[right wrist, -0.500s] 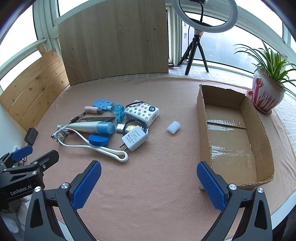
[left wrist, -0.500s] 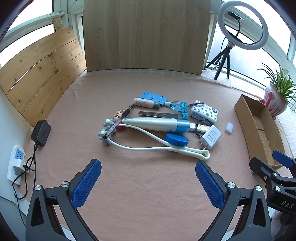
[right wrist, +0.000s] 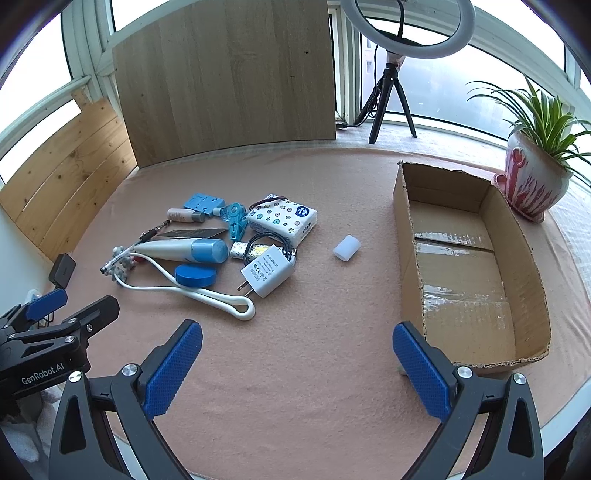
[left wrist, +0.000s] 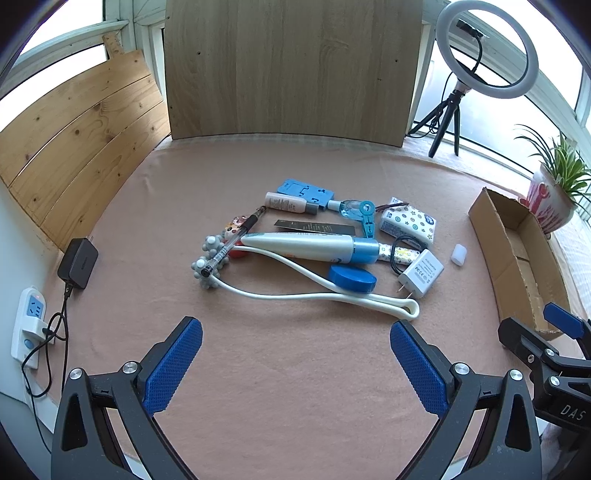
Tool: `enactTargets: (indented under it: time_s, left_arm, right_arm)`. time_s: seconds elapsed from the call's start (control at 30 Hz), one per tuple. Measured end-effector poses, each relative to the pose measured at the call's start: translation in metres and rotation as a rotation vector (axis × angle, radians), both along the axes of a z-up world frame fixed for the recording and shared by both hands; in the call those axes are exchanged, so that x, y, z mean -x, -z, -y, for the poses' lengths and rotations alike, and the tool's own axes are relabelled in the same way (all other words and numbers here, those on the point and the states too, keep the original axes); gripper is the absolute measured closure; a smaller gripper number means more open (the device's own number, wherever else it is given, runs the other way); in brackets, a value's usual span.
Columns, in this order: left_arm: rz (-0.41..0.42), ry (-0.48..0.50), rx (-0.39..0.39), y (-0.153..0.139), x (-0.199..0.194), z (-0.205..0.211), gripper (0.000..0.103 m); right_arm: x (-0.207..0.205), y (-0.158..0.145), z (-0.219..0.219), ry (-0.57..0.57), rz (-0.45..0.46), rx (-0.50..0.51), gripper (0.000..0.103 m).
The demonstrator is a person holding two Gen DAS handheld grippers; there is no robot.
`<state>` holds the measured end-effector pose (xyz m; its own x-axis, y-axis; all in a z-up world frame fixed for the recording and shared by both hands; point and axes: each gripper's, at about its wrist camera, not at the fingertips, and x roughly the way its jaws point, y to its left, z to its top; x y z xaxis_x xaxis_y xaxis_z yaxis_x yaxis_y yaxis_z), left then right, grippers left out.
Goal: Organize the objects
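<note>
Both grippers, left gripper (left wrist: pixel 296 363) and right gripper (right wrist: pixel 297 365), gape wide, empty; start with the lone white cap (right wrist: pixel 346 248); drop it inside the box (right wrist: pixel 469 266).

ring light (right wrist: pixel 406 29) top cut off, charger cable (right wrist: pixel 266 243) partly hidden

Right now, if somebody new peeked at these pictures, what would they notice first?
Probably the jumble of small things in the middle of the pink cloth: a long white and blue tube, a white charger plug, a spotty tissue pack. To its right sits an empty cardboard box. Both tongs, left and right, hang wide open in front.
</note>
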<state>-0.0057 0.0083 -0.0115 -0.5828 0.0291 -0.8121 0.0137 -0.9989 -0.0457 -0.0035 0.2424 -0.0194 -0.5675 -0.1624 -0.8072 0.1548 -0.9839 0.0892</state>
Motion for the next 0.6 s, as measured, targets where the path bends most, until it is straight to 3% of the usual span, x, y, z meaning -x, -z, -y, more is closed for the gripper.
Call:
enactTargets:
  time_s: [0.6]
  left_arm:
    - [0.006,-0.001,0.001,0.0008,0.0034,-0.0013,0.000]
  right_arm:
    - [0.0036,0.0013,0.0007,-0.009,0.007,0.002,0.001]
